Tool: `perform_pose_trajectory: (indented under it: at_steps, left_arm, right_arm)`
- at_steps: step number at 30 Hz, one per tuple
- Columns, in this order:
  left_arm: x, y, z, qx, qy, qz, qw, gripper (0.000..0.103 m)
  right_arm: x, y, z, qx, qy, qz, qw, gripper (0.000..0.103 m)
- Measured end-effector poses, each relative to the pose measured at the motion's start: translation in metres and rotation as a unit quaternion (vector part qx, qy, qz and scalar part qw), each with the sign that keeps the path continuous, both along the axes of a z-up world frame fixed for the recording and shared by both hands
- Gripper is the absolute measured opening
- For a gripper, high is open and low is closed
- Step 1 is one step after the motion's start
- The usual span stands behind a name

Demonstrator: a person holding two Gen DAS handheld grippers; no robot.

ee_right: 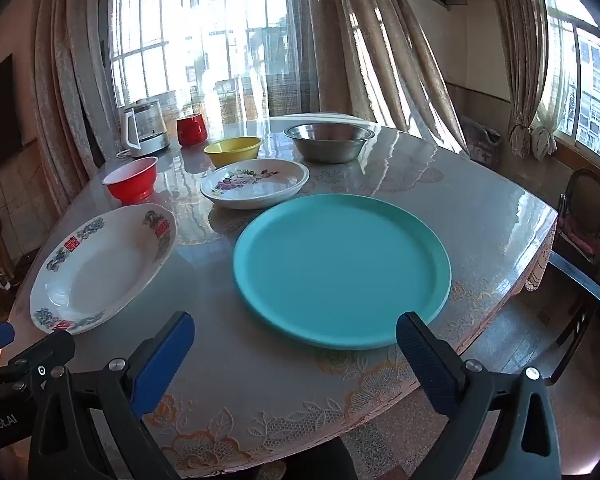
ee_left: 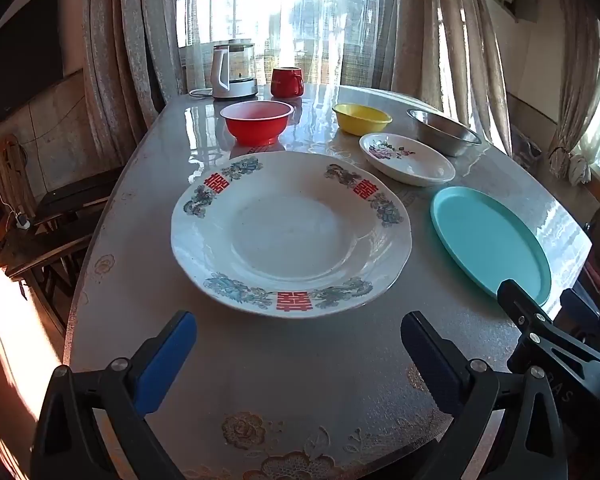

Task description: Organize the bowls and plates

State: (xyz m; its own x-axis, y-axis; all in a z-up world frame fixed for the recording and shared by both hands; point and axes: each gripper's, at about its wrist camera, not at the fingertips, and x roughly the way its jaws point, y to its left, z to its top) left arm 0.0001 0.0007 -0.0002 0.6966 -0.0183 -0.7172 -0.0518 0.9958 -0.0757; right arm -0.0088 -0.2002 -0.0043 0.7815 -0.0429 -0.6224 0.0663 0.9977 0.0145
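A large white plate with red characters and blue flowers (ee_left: pixel 290 232) (ee_right: pixel 100 268) lies on the table straight before my left gripper (ee_left: pixel 298 344), which is open and empty. A teal plate (ee_right: pixel 340 268) (ee_left: pixel 490 240) lies before my right gripper (ee_right: pixel 294 344), also open and empty. Behind them stand a small white floral dish (ee_left: pixel 406 159) (ee_right: pixel 254 182), a red bowl (ee_left: pixel 257 121) (ee_right: pixel 131 180), a yellow bowl (ee_left: pixel 361 119) (ee_right: pixel 233 151) and a steel bowl (ee_left: pixel 442 132) (ee_right: pixel 329 141). The right gripper also shows in the left wrist view (ee_left: pixel 548 304).
A glass kettle (ee_left: pixel 234 70) (ee_right: pixel 145 128) and a red mug (ee_left: pixel 286 81) (ee_right: pixel 191 129) stand at the table's far edge by the curtained window. The round table (ee_left: pixel 300 380) has a glossy cover. Chairs stand at the left (ee_left: pixel 60 216) and right (ee_right: pixel 584 220).
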Motion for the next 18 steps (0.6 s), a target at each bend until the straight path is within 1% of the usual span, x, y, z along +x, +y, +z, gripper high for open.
perform_pose_trajectory:
  at_steps: [2,3,4,6,8,11,18]
  left_arm:
    - [-0.001,0.001,0.001,0.001,-0.002,-0.001,1.0000,0.103]
    - [-0.001,0.002,0.001,0.002,-0.003,-0.001,1.0000,0.103]
    - [-0.002,-0.004,-0.002,0.004,-0.004,-0.002,1.0000,0.103]
    - [-0.004,-0.008,-0.006,0.004,-0.004,-0.002,1.0000,0.103]
    - [0.001,-0.007,-0.008,0.004,-0.001,-0.005,1.0000,0.103]
    - [0.002,-0.005,-0.006,0.005,0.001,-0.007,1.0000,0.103]
    - [-0.001,-0.009,-0.003,0.012,-0.003,-0.013,0.9998,0.103]
  right_arm:
    - [0.001,-0.001,0.000,0.001,0.000,-0.001,1.000,0.103]
    - [0.006,-0.001,-0.001,0.004,0.007,-0.002,1.000,0.103]
    - [0.007,-0.003,-0.002,0.007,0.007,-0.004,1.000,0.103]
    - [0.001,-0.003,-0.003,0.009,-0.010,-0.004,1.000,0.103]
    - [0.001,-0.002,-0.002,0.007,-0.007,-0.005,1.000,0.103]
    - [0.004,-0.003,-0.002,0.009,-0.001,-0.004,1.000,0.103]
    - [0.002,-0.004,-0.002,0.013,-0.002,-0.006,1.000,0.103]
